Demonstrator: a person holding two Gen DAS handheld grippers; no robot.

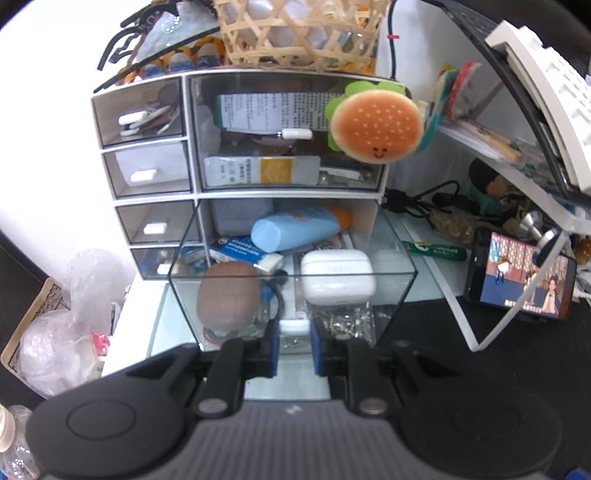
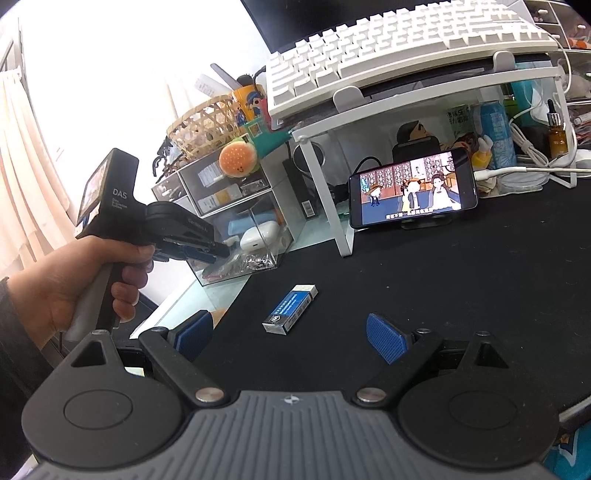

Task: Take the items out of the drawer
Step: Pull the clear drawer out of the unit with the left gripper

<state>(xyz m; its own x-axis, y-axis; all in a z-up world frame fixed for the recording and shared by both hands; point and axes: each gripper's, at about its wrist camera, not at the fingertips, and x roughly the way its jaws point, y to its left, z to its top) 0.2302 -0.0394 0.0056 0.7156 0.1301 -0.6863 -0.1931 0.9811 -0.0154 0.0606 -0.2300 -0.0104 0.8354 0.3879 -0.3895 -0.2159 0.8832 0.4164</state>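
Observation:
A clear drawer (image 1: 400,254) is pulled out of the white organizer (image 1: 192,147). In it lie a white earbud case (image 1: 338,277), a brown case (image 1: 227,295), a blue tube (image 1: 295,227) and several small metal bits (image 1: 343,323). My left gripper (image 1: 294,339) is shut on the drawer's white handle (image 1: 294,326). It also shows in the right wrist view (image 2: 218,253), at the drawer (image 2: 258,236). My right gripper (image 2: 291,341) is open and empty above the black mat, just in front of a blue-and-white eraser (image 2: 290,308).
A phone (image 2: 413,188) playing video leans under the white stand (image 2: 341,236) that carries a keyboard (image 2: 399,40). A burger plush (image 1: 376,123) hangs on the organizer and a bamboo basket (image 1: 299,33) sits on top. Plastic bags (image 1: 66,325) lie at the left.

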